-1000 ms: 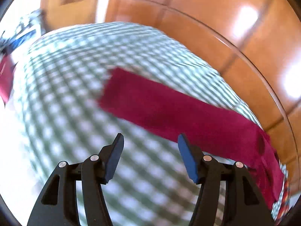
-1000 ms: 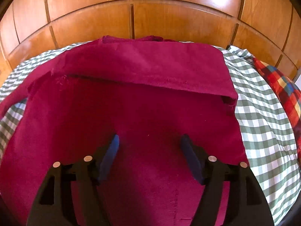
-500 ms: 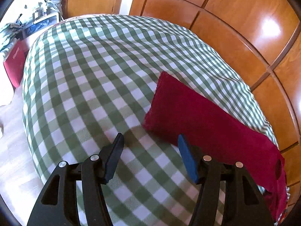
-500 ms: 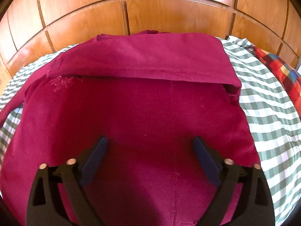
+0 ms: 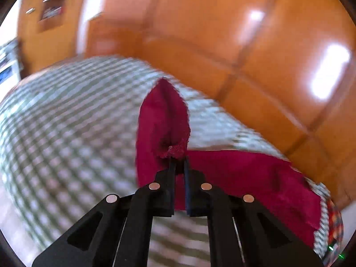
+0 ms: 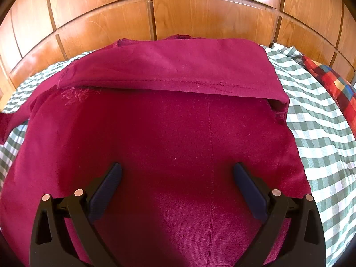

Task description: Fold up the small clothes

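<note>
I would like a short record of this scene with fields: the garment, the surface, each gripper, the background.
garment: dark red cloth garment, spread flat, its far part folded over toward the camera
surface: green and white checked bed cover
left gripper: jaws have just closed; shut on a lifted end of the garment, which stands up above the fingertips
right gripper: open wide above the garment, nothing between the pads
background: glossy wooden panel wall
other: red multicoloured checked fabric at the right edge of the bed
</note>
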Tool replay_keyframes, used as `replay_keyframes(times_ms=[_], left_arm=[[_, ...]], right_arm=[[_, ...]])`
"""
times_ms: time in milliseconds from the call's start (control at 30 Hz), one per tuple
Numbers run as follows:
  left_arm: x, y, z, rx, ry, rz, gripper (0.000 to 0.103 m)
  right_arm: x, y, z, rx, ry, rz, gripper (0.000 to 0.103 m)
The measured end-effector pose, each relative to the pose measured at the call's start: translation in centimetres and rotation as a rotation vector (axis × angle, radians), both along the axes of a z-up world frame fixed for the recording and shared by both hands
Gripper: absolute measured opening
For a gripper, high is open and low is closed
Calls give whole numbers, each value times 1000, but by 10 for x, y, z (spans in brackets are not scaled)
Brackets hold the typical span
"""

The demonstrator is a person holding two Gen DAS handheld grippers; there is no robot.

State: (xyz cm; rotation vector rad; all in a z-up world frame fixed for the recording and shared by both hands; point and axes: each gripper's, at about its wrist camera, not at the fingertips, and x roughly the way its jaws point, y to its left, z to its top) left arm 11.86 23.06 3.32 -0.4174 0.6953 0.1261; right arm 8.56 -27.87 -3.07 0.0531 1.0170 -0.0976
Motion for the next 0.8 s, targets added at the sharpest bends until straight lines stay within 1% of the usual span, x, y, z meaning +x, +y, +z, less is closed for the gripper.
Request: replay_keyframes(times_ms=[33,100,167,200,233,300,367,400,467,500,567,633,667,767,800], left_arm=[[2,-24,11,-4,-32,-59,5],[6,-72,23,-23,-70,-181,5],[9,-113,28,-33,-85,-282,5],[12,-142,28,-38,-88,-348,5],[15,-162,28,-39,-86,-389,5],[21,-205,21,-32,-71,-471,5],[28,-240,10,-38,-35,-539,5],[29,-251,6,-41,-22,-560,5],[34,-280,-8,-17,21,-607,5],[37,-296,-20,-2,52,-646,6],[46,-305,-36,-2,105,-662,13],[42,-302,-44,-22,134,-645,41],[38,-298,-45,-29,132,-630,44],[26,-268,-46,-56,130,-582,44],[20,-264,-49,-60,129,-569,44]], right_arm=[[0,0,0,-1,0,0,99],[0,1,0,-4,0,-1,99],[0,0,1,-4,-1,-1,99],[0,0,1,-3,-2,-1,99],[0,0,1,-2,-3,-1,99],[0,0,1,-2,-3,0,99],[0,0,1,0,-4,0,99],[0,-1,1,1,-5,0,99],[0,-1,1,5,-8,0,99],[0,-2,1,7,-9,0,99],[0,-3,2,14,-13,1,99],[0,-4,2,22,-16,0,99],[0,-5,2,29,-18,0,99],[0,-8,4,58,-22,3,99],[-1,-12,10,112,-30,18,98]])
